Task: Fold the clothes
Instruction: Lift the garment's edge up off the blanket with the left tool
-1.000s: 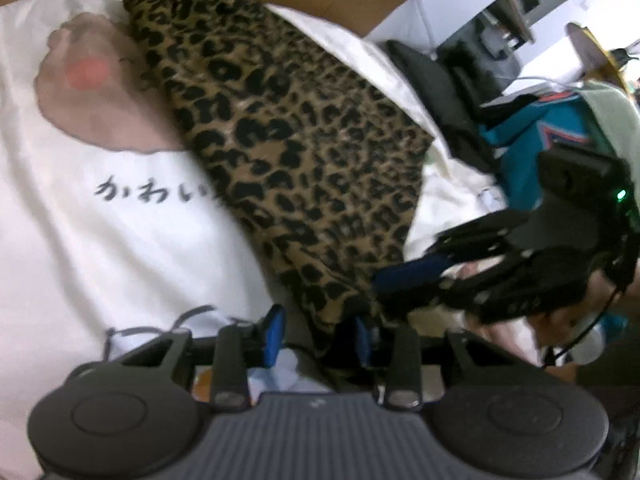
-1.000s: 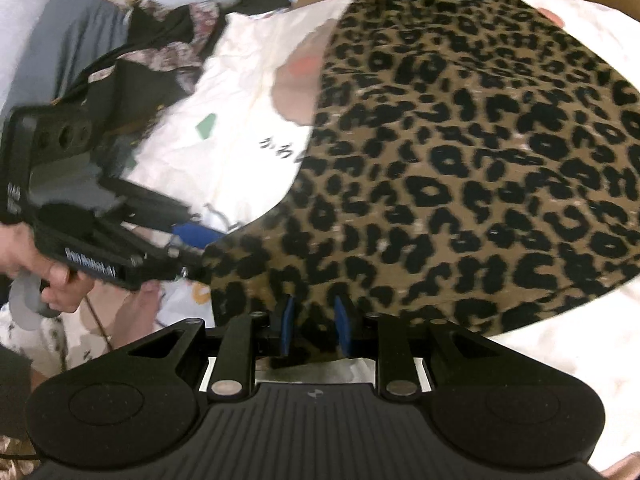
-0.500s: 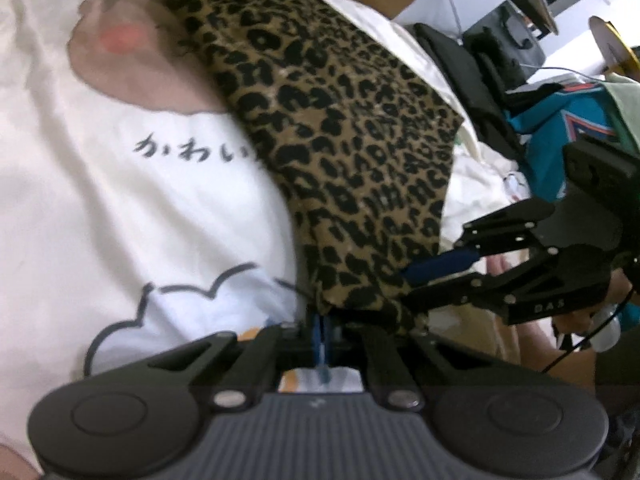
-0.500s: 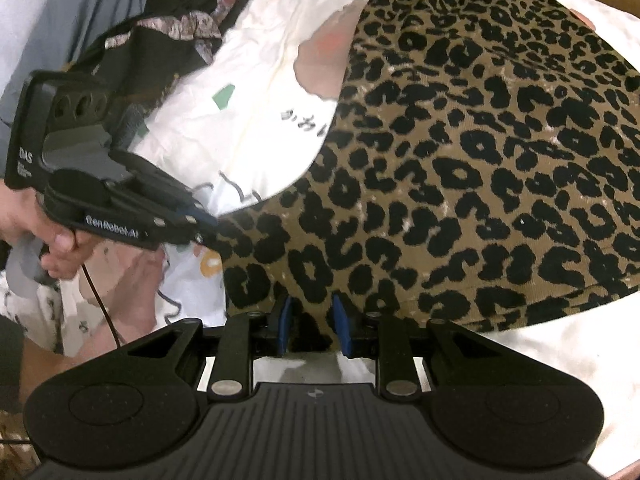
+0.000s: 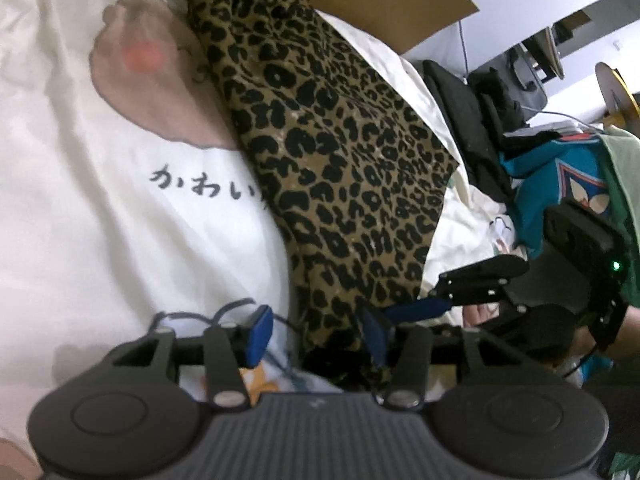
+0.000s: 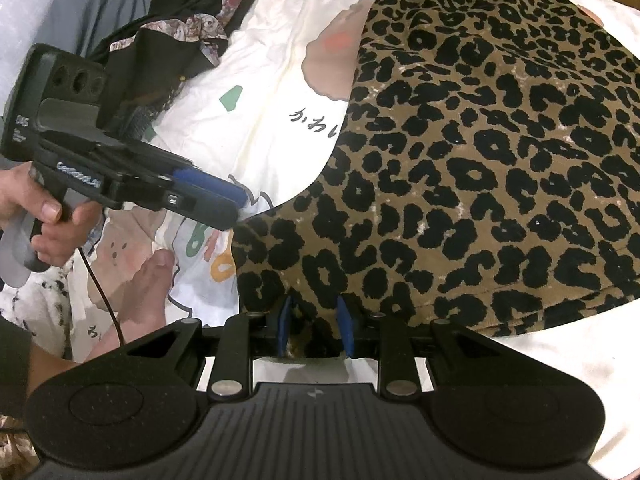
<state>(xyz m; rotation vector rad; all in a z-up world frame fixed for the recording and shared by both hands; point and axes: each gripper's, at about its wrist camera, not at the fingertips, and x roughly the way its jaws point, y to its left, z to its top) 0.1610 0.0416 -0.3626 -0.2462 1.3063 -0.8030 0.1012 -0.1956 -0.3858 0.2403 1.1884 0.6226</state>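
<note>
The brown-and-black leopard-print fabric garment [image 5: 336, 168] has its near hem between the parted jaws of the left gripper [image 5: 318, 338]; right gripper [image 6: 314, 330] jaws likewise apart around the hem.

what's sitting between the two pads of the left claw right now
In the left wrist view, the left claw stands open; the near corner of the leopard print garment and some white printed sheet show in the gap.

Bare white sheet [image 5: 100, 240] open to the left of the leopard garment [image 5: 340, 184], cardboard [image 5: 384, 4] walling the far edge, heap of dark clothes [image 6: 168, 52] crowding the left side, teal fabric [image 5: 560, 184] and black clutter [image 5: 472, 120] blocking the right, both tongs close together at the garment's near hem.
</note>
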